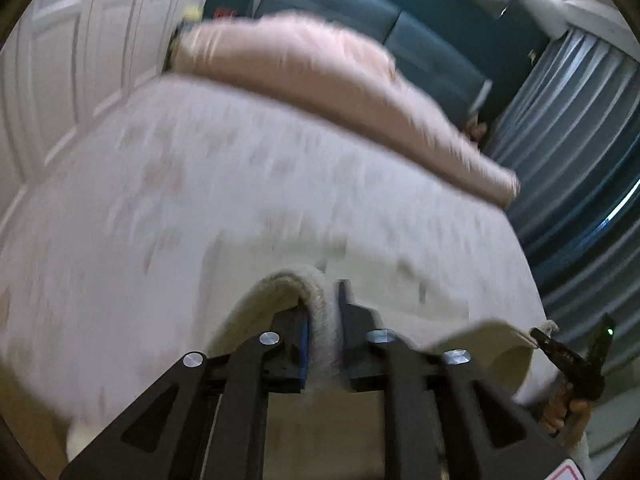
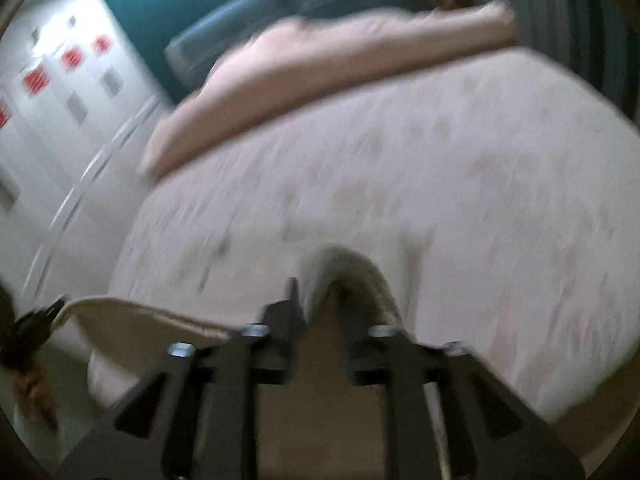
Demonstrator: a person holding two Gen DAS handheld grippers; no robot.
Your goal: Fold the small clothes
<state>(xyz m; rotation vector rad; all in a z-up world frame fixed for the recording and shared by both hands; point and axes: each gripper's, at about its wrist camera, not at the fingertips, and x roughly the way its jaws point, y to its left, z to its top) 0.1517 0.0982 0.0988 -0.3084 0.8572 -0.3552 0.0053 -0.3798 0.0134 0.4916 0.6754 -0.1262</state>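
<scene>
A cream knit garment [image 1: 276, 292] hangs between my two grippers above a bed with a pale patterned cover [image 1: 160, 200]. My left gripper [image 1: 323, 312] is shut on a ribbed edge of the garment. My right gripper [image 2: 326, 308] is shut on another edge of it [image 2: 352, 272]. In the left wrist view the right gripper [image 1: 568, 356] shows at the lower right, holding the cloth's far corner [image 1: 488, 332]. In the right wrist view the left gripper [image 2: 32, 328] shows at the lower left with the cloth's edge [image 2: 132, 316] stretched towards it. Both views are motion-blurred.
A rolled pink blanket [image 1: 320, 72] [image 2: 320, 60] lies across the far end of the bed. Behind it are a teal sofa [image 1: 360, 4], a white panelled door [image 1: 80, 40] and grey curtains [image 1: 580, 120]. A white wall with red marks [image 2: 60, 72] stands at the left.
</scene>
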